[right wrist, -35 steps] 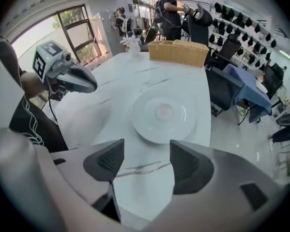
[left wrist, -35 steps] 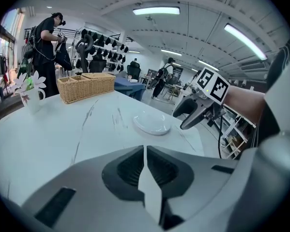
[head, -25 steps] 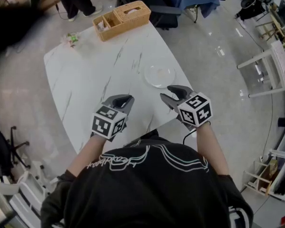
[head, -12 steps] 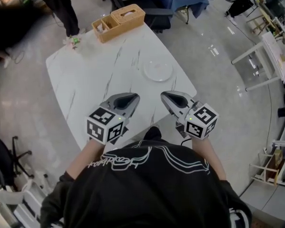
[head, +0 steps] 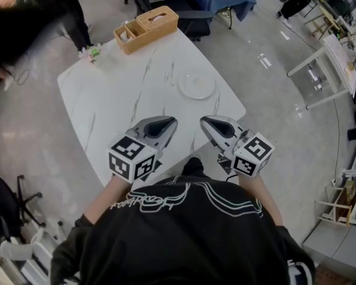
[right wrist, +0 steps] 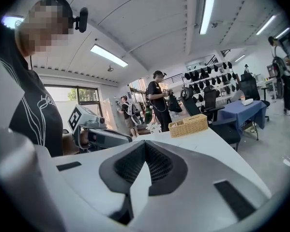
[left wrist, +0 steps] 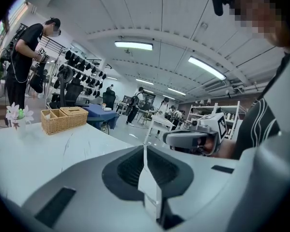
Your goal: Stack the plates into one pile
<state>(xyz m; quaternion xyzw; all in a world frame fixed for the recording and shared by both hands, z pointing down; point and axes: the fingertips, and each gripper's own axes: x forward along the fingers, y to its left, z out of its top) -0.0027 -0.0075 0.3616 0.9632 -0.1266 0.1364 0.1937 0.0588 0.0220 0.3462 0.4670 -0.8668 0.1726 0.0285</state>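
Presently, the left gripper (head: pixel 167 123) and right gripper (head: pixel 205 122) are held shut, empty, above the bench's (head: pixel 118 100) near edge; the plates (head: pixel 197 86) are seen at 12 o'clock from the right gripper, near the bench's right edge, with bare bench at 10 o'clock.

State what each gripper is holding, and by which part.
Nothing. The left gripper and right gripper are both shut and empty; the plate lies apart on the table.

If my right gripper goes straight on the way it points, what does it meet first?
Probably the bare white marble tabletop: the shut right gripper points slightly down across it, left of the clear round plate. Depth is unclear.
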